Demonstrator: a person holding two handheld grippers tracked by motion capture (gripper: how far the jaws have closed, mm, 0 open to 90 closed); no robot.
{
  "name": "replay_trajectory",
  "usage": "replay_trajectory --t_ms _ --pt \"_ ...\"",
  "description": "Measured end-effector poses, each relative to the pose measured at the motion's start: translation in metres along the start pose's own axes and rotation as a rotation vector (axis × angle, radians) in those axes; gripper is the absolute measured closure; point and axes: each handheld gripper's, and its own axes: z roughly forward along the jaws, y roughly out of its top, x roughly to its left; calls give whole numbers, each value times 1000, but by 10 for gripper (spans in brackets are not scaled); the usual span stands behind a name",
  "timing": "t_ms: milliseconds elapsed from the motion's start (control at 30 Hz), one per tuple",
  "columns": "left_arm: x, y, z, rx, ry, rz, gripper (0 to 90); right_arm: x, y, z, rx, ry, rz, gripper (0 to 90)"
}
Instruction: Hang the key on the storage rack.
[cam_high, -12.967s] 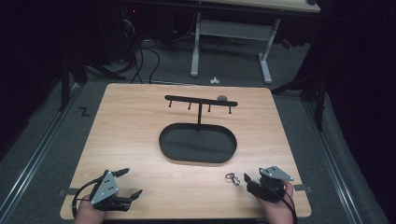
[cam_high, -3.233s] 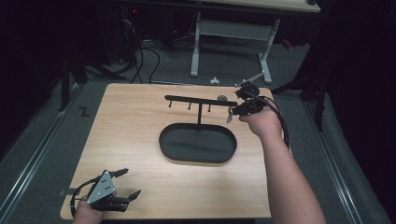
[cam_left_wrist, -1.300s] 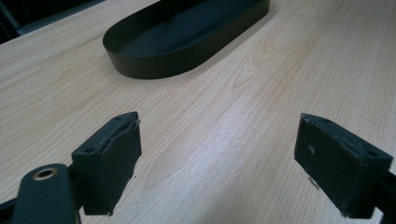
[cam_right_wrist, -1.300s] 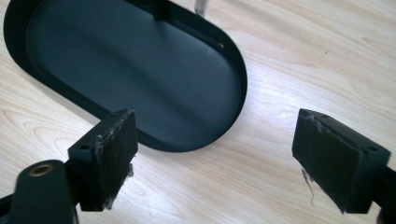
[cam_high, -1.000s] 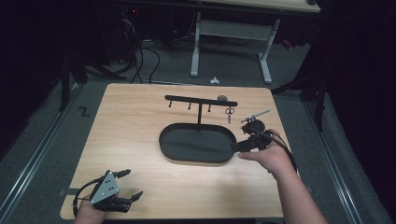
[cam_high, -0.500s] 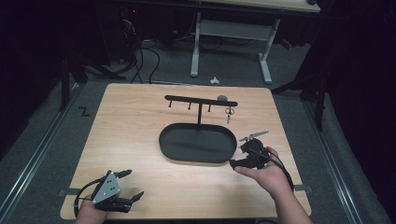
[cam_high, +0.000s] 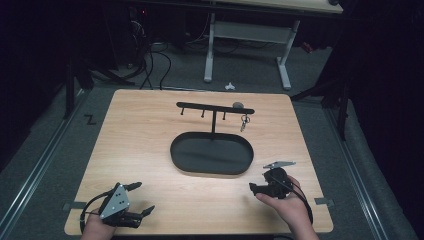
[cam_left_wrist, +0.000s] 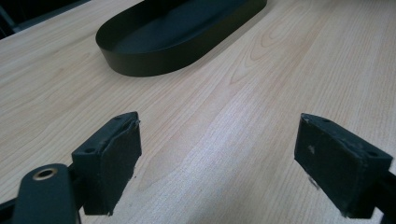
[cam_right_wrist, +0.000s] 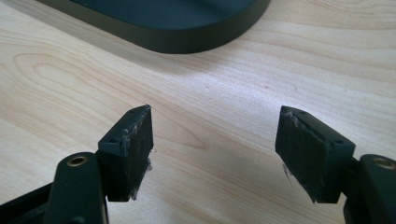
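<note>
Looking down from the high view, I see a pale wooden table (cam_high: 150, 150) with a black oval tray (cam_high: 212, 154) near its middle. A thin post rises from the tray's far edge and carries a black hook rack (cam_high: 215, 107), a bar with short pegs. A small bunch of keys on a ring (cam_high: 244, 120) hangs from the peg nearest the bar's right end, well beyond the right gripper (cam_high: 256, 189) and on the far side of the tray from it. That gripper sits in the person's right hand (cam_high: 287, 205) just off the tray's near right edge, pointing toward the left, with the grey plate tilted up behind it. How far its jaws stand apart I cannot tell from up here. The left gripper (cam_high: 142, 199) rests at the near left corner in the left hand (cam_high: 95, 231), well apart from the tray, its jaws spread wide and pointing right.

From the left gripper view, the two black padded jaws stand far apart with nothing but bare wood grain between them. The tray lies ahead and to the left of them, its low wall (cam_left_wrist: 140, 63) curving round and its dark floor bare in the part that shows.

From the right gripper view, the jaws are likewise spread wide and hold nothing, the pads worn and frayed at the edges. The rounded end of the tray (cam_right_wrist: 187, 44) lies just ahead of them, close, throwing a soft shadow on the wood.
</note>
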Motion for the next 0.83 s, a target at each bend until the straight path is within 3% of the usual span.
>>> replay_trajectory --t_ms 267,433,533,667,833 --pt "1 0 0 2 0 -1 153 1 -25 8 -167 -36 9 291" --pt "2 0 1 0 10 -10 153 4 -38 10 -348 -55 -59 310" --pt "4 0 0 3 23 -21 153 4 -40 10 -372 -74 -99 323" --pt "6 -1 -1 -7 38 -48 153 -2 -47 13 -380 -73 -68 331" --pt "7 -1 -4 -16 39 -52 153 -6 -50 14 -373 -70 -52 329"
